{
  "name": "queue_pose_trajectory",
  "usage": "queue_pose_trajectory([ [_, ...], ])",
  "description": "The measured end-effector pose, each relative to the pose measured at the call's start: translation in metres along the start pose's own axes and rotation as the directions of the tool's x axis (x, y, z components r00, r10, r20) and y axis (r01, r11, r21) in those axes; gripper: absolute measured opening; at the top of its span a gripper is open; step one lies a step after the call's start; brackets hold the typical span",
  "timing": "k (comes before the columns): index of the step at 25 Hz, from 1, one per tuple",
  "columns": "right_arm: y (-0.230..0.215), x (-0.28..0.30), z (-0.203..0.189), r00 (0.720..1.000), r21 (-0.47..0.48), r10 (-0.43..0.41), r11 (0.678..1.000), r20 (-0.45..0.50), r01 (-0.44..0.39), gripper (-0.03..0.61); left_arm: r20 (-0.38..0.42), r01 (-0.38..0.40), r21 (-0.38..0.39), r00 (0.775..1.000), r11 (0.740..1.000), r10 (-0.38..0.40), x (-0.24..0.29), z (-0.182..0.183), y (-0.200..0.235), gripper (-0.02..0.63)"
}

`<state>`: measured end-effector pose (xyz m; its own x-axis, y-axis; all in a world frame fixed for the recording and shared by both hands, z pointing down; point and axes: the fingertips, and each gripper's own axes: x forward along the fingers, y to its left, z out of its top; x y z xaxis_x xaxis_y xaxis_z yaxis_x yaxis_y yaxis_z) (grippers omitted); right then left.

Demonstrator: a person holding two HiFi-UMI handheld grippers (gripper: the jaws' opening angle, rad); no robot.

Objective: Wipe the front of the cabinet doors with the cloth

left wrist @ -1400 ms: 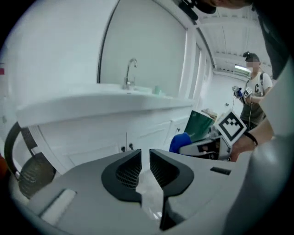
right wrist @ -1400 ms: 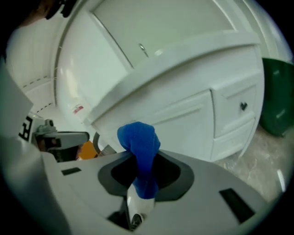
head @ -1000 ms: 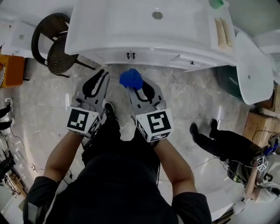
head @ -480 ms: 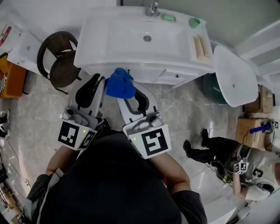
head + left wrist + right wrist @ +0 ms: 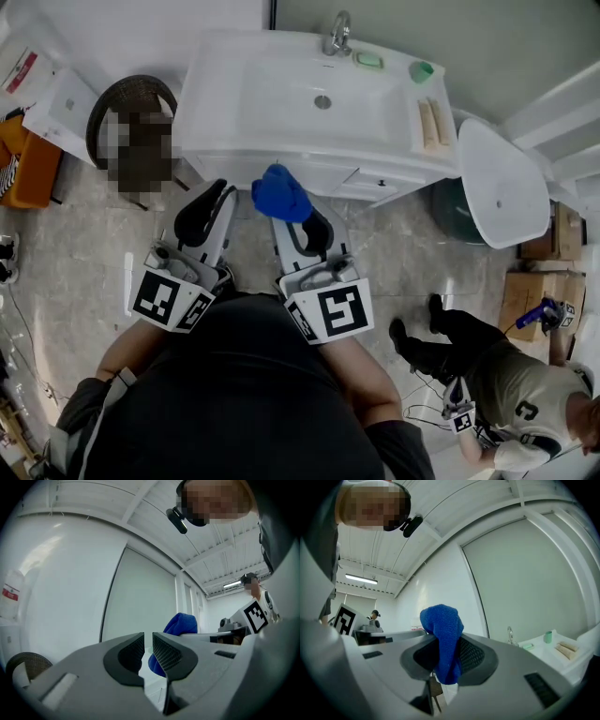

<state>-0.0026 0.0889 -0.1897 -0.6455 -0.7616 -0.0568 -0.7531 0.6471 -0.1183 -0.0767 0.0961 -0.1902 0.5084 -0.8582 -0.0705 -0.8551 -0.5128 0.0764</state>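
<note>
Blue cloth (image 5: 279, 192), bunched into a wad and clamped in the right gripper (image 5: 287, 214), whose jaws are closed on its lower half so that the upper half stands free beyond the tips. The wad hangs just in front of the cabinet doors (image 5: 366, 182) below the sink (image 5: 216, 94), near their left end; whether it touches them cannot be told. The left gripper (image 5: 217, 193) hangs beside it to the left, its jaws drawn almost together with only a slit between them and nothing in it. Judged from this layout, wiping has not begun or is only starting. To do the step well, the free part of the cloth, not the hard jaw tips, should meet the door. Pressure should be light and even, and the strokes should overlap across both doors and pass round the handles. The head view alone shows the cabinet, steeply foreshortened into a narrow strip, and a second person (image 5: 506, 394) on the floor at near right. The right gripper view alone shows how deeply the cloth (image 5: 442, 634) sits between the ribbed pads, and it takes in the tap (image 5: 509, 633). The left gripper view confirms its own jaws are empty, with the cloth (image 5: 180, 624) behind them.
</note>
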Motion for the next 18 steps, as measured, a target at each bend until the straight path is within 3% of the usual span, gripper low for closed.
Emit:
queue_pose_trajectory([
  [18,-0.0032,0.0079,0.0081,1.000,-0.018,0.030,0.999,0.004,-0.030,0.086,0.003,0.004,0.007,1.000,1.000,-0.004,0.0103,0.0037,0.0014,0.057],
])
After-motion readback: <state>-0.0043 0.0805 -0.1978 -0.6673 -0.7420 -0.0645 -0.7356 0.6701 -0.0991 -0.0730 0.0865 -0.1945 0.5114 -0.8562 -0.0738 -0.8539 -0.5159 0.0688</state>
